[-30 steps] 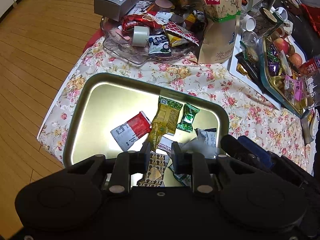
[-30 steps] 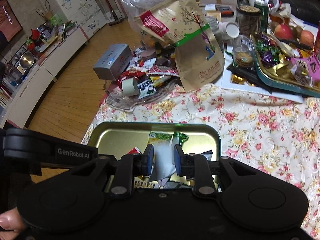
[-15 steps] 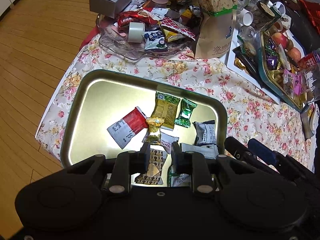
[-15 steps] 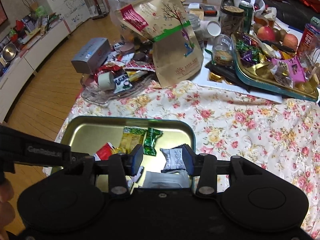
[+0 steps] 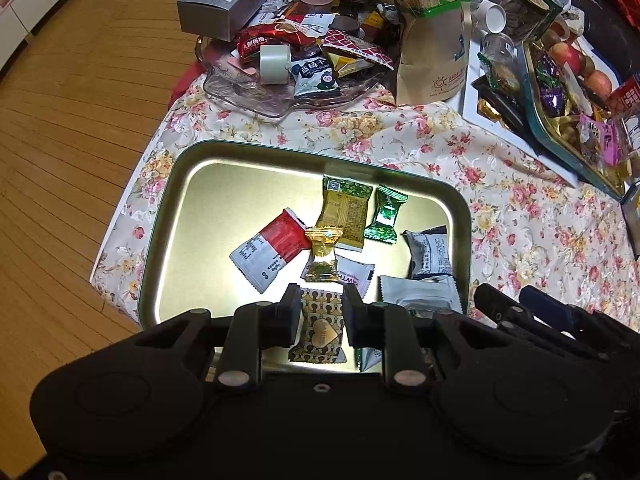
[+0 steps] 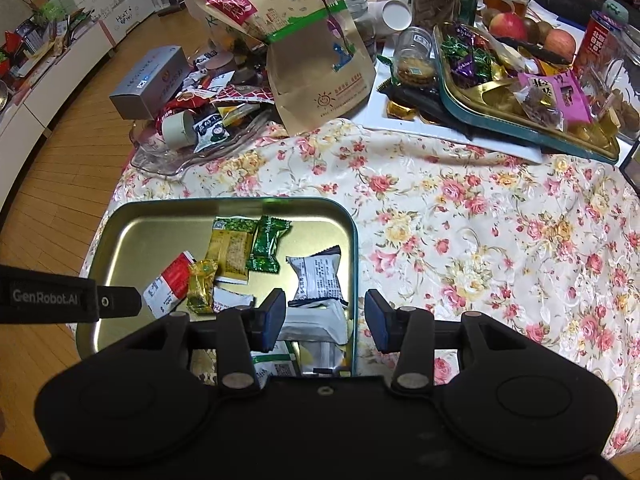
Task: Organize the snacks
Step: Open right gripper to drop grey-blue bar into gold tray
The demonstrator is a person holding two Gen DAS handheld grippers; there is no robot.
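The right claw [image 6: 326, 320] stands released, its jaws wide apart and with nothing between them, above the near right corner of the gold tin tray [image 6: 120, 236]. A white packet [image 6: 316, 322] lies directly under its left finger. The next snacks to sort seem to wait in the clear glass dish [image 6: 160, 160], which lies far ahead and to the left of this claw, beyond the tray on the flowered desk cloth [image 6: 460, 220].

The left claw [image 5: 320, 310] has its jaws close together, but they grasp nothing; a brown patterned packet with a heart [image 5: 320, 330] lies on the tray floor below them. In that view the dish is ahead and slightly left, so the left claw is probably the nearer one.

In the tray [image 5: 168, 200] lie a red and white sachet [image 5: 272, 248], a yellow and green packet [image 5: 346, 212] with its long axis pointing away from the claw, a green candy [image 5: 384, 214], a gold candy [image 5: 324, 252] and a grey printed packet [image 5: 430, 254]. The dish holds a roll of tape [image 5: 274, 65], a blueberry packet [image 5: 316, 78] and a red packet [image 5: 260, 42].
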